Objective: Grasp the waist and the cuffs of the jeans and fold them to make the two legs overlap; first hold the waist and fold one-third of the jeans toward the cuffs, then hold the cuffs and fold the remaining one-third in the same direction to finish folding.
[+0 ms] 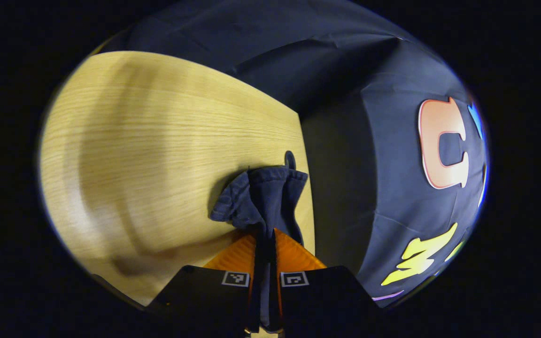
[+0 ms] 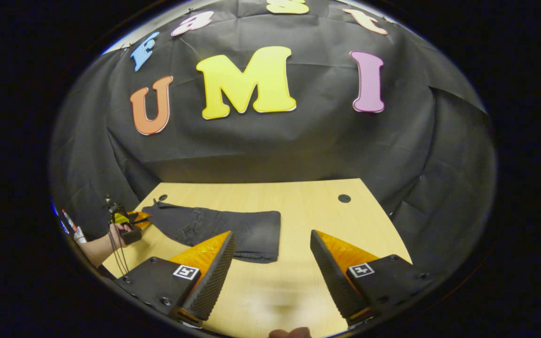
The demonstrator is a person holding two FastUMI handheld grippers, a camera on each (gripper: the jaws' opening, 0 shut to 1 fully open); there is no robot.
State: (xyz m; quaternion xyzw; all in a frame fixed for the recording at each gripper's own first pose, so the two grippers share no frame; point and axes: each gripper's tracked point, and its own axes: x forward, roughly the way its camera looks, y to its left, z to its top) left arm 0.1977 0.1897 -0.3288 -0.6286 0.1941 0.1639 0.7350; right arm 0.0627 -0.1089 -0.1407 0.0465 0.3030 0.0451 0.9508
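On the wooden bench [image 2: 298,206] the jeans [image 2: 233,230] lie flat as a dark, shortened strip toward its left side, so the legs look already laid over each other and one end seems folded in, though I cannot say for sure which end that is. At the strip's far left end the left hand-held gripper [image 1: 265,249] is clenched on a bunched end of the denim, both fingers pressing the cloth near the bench's edge; from the right gripper view a hand [image 2: 119,234] holds it there. The right hand-held gripper [image 2: 273,267] hangs released, fingers spread wide, above bare wood just short of the strip's near end. My guess is the last third is in hand: the pinched end needs carrying over the rest, with the right one pinning or taking its corner
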